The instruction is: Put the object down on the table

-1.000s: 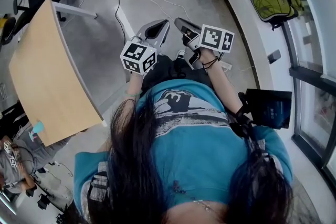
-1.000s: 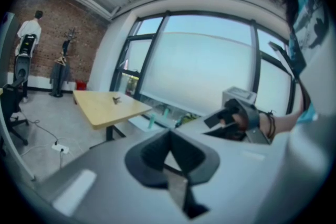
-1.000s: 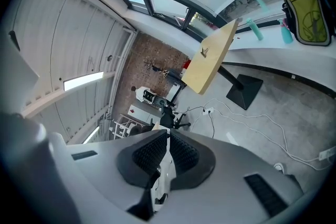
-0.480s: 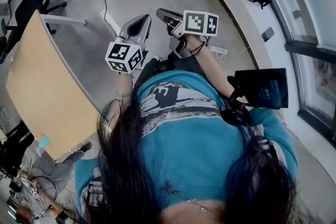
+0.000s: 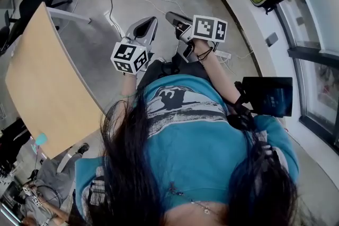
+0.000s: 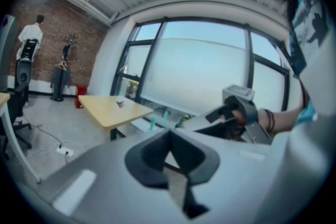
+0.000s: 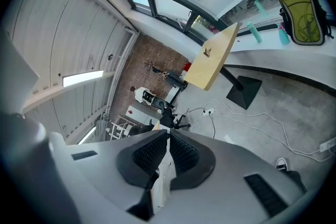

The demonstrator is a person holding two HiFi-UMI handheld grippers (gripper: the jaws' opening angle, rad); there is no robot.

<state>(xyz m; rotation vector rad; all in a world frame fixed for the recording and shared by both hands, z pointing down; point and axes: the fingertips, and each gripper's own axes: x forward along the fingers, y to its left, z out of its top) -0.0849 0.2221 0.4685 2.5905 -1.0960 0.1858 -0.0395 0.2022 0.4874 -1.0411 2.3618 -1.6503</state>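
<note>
Now, left hand-held gripper [image 6: 169, 135]: jaws together, nothing between.
Right hand-held gripper [image 7: 168, 138]: jaws together, empty.
Object: cannot tell where.
Bench [image 5: 47, 82]: long edge left of both, apart; bare floor [image 5: 98, 45] between.

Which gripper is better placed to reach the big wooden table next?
Left, probably: the left gripper sits on the side of the table; the right gripper is farther off. Both are shut, nothing between the jaws.
</note>
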